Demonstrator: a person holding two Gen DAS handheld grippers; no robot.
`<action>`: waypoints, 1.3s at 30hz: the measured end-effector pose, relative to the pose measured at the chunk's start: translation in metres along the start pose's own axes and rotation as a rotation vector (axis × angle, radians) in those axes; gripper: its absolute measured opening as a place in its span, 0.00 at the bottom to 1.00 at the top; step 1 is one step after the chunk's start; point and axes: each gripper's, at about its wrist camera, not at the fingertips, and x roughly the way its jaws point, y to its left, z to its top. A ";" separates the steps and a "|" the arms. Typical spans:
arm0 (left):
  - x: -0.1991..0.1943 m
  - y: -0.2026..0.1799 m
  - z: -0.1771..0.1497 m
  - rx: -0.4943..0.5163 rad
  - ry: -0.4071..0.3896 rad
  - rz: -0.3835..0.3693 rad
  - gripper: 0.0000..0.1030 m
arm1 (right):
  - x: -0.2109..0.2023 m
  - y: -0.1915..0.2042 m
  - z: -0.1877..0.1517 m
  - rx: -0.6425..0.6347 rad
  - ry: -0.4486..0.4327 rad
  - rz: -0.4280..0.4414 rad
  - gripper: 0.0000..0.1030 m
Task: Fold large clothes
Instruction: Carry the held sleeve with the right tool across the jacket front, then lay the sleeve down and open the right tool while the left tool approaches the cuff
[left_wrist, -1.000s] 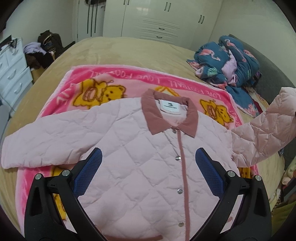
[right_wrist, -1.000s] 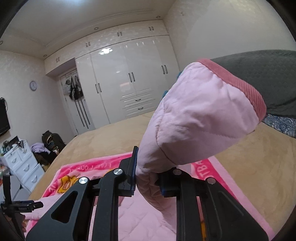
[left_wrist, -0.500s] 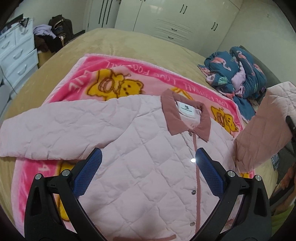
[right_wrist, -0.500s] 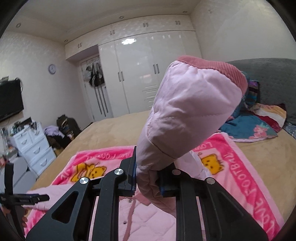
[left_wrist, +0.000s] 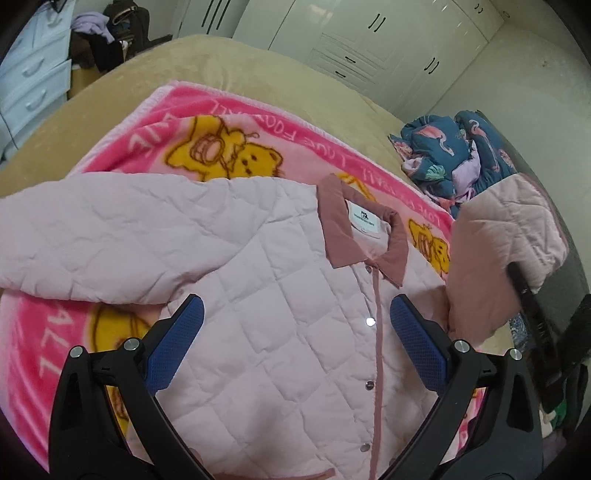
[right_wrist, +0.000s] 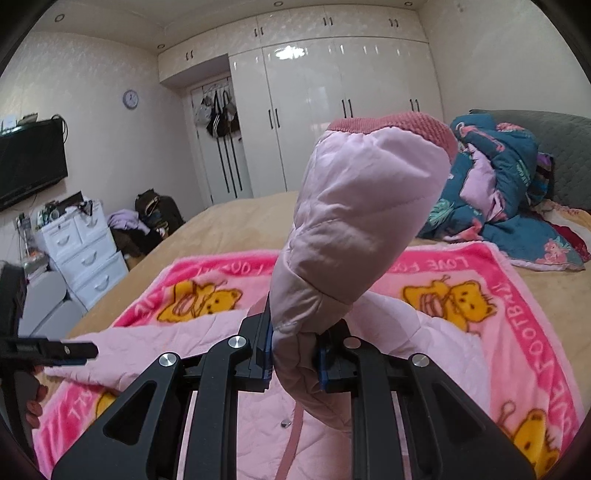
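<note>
A pale pink quilted jacket (left_wrist: 280, 332) with a dusty-pink collar (left_wrist: 362, 236) lies face up on a pink bear-print blanket (left_wrist: 236, 147) on the bed. My left gripper (left_wrist: 295, 332) is open and empty, hovering just above the jacket's chest, left of the snap placket. My right gripper (right_wrist: 295, 354) is shut on the jacket's right sleeve (right_wrist: 354, 229) and holds it lifted over the jacket body, cuff upward. The lifted sleeve also shows in the left wrist view (left_wrist: 495, 258) at the right. The other sleeve (left_wrist: 92, 236) lies spread out to the left.
A pile of blue flamingo-print bedding (right_wrist: 509, 192) lies at the head of the bed by the grey headboard (right_wrist: 561, 147). A white drawer unit (right_wrist: 85, 254) and a heap of clothes (right_wrist: 147, 221) stand left of the bed. White wardrobes (right_wrist: 332, 110) line the far wall.
My right gripper has carried the lifted sleeve leftward, in over the jacket body. My left gripper has shifted over the jacket, staying open.
</note>
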 end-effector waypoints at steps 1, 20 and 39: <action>0.000 -0.001 0.000 0.004 -0.004 0.002 0.92 | 0.004 0.003 -0.004 -0.006 0.007 0.003 0.16; 0.030 0.001 -0.011 -0.062 0.042 -0.023 0.92 | 0.077 0.051 -0.115 -0.081 0.278 0.109 0.18; 0.066 -0.007 -0.032 -0.129 0.167 -0.147 0.92 | 0.069 0.072 -0.146 -0.087 0.411 0.253 0.67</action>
